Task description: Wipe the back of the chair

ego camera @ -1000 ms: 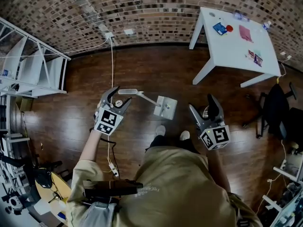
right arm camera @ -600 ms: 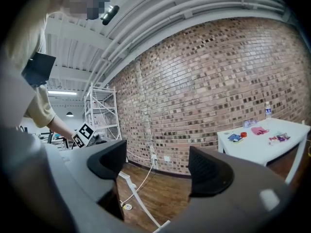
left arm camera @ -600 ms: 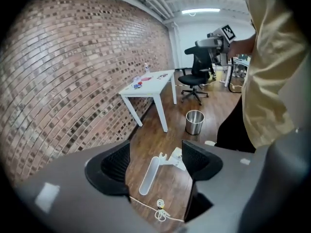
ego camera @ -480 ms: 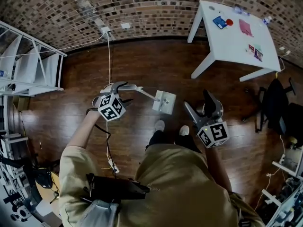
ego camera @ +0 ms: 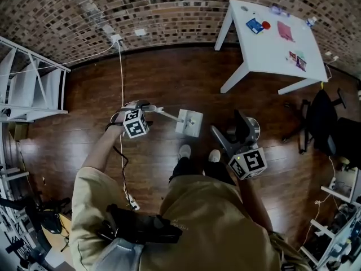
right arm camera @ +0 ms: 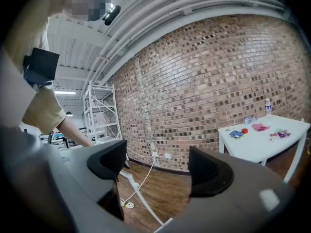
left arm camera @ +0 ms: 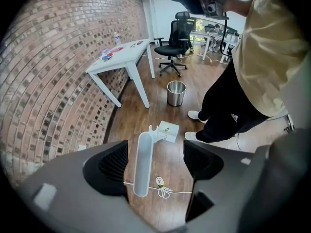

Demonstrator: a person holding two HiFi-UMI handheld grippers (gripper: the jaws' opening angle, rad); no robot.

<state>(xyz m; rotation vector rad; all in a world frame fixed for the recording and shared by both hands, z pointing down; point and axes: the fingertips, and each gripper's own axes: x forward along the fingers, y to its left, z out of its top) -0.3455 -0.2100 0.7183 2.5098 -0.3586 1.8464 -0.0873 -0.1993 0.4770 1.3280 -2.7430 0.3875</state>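
While two hand-held grippers (ego camera: 137, 106) (ego camera: 226, 123) gape, one white handle (left arm camera: 141, 164) shows.

The table (ego camera: 265, 49) is white; behind it the brick wall (ego camera: 169, 4) is mottled red-brown, the plank floor (ego camera: 169, 78) under it glossy dark brown, the office chair (ego camera: 317, 120) beside it black.

Head view: left hand-held gripper (ego camera: 140, 106) jaws hidden under its own marker cube. Small items (ego camera: 276, 30) on desk (ego camera: 265, 55) too small to name. Black chair (ego camera: 319, 121) dark, detail unreadable. Shelf rack (ego camera: 31, 89) cut by left edge. Right gripper view: white pole (right arm camera: 141, 198) far end hidden behind gripper body.
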